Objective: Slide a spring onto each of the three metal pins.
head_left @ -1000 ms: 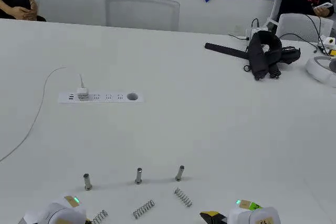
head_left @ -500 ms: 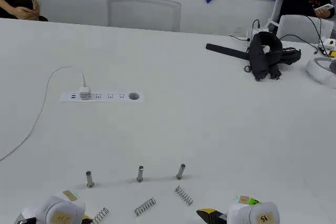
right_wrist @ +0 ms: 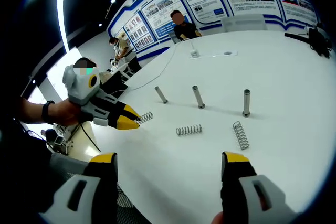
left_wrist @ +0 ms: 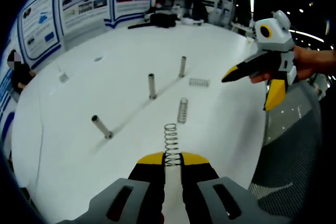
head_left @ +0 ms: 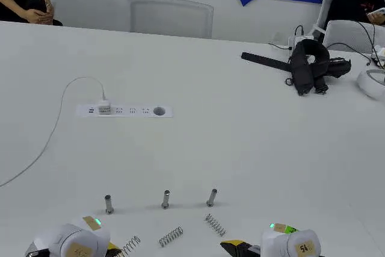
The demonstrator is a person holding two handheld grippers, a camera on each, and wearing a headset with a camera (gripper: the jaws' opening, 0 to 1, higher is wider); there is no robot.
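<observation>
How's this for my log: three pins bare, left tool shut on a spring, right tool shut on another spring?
Wrong on one count: the right tool is open and holds nothing, as the right gripper view shows. The left tool is indeed shut on a spring, and the pins are bare.

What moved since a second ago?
Hardly anything. The picture slid because the head moved. The left gripper stays at the left spring; its jaws are now shut on the spring's end, but I cannot tell whether they held it earlier. The right gripper is open. The pins and the other two springs stayed put.
</observation>
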